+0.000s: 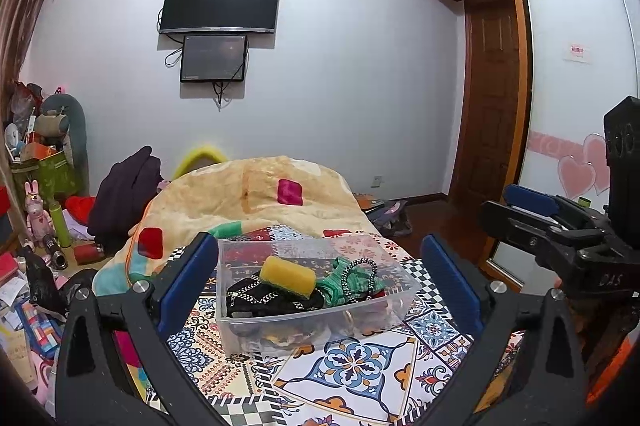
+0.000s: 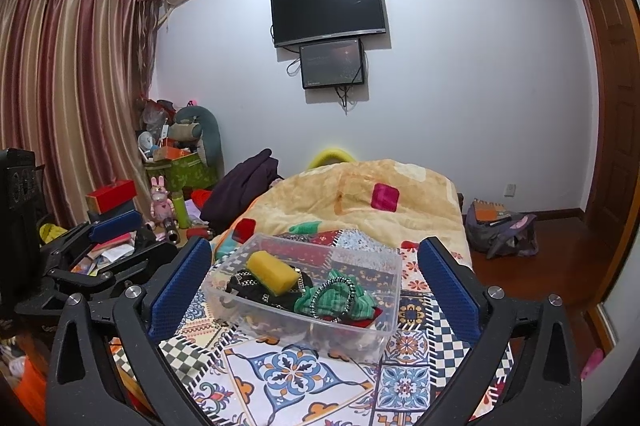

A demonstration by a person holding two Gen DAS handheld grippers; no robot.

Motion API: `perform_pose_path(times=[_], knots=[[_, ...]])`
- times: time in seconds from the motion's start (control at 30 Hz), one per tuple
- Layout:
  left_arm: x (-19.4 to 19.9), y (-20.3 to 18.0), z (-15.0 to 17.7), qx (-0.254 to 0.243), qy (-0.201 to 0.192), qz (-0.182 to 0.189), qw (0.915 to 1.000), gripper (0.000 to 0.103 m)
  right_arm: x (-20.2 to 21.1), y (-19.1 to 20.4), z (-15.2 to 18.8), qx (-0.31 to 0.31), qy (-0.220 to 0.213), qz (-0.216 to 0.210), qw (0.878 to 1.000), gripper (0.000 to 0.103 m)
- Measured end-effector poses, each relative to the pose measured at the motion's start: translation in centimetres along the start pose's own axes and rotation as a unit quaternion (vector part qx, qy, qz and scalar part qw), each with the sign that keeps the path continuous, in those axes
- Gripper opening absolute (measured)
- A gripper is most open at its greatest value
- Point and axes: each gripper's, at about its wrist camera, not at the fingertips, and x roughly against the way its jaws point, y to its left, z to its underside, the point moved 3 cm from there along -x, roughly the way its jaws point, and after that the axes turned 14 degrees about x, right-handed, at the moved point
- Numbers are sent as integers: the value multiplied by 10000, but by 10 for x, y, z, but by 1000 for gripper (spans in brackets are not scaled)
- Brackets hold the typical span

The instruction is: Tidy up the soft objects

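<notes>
Bin (image 1: 240,330) bottom contents blurred, perhaps cloth; red item (image 2: 366,322) mostly hidden.

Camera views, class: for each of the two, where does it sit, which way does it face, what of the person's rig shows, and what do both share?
Left wrist: on the left gripper, looking along its open fingers at the clear bin; the right gripper shows at right.
Right wrist: on the right gripper, open, facing the same bin; the left gripper shows at left.
Shared: bin, yellow sponge, quilt, wall TV.
</notes>
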Motion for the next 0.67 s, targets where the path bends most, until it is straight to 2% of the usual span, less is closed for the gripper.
perform_pose_path(times=[0.67], knots=[[-3, 3, 2, 105, 85, -54, 9999, 103, -7, 1, 5, -19, 185, -34, 9998, 103]])
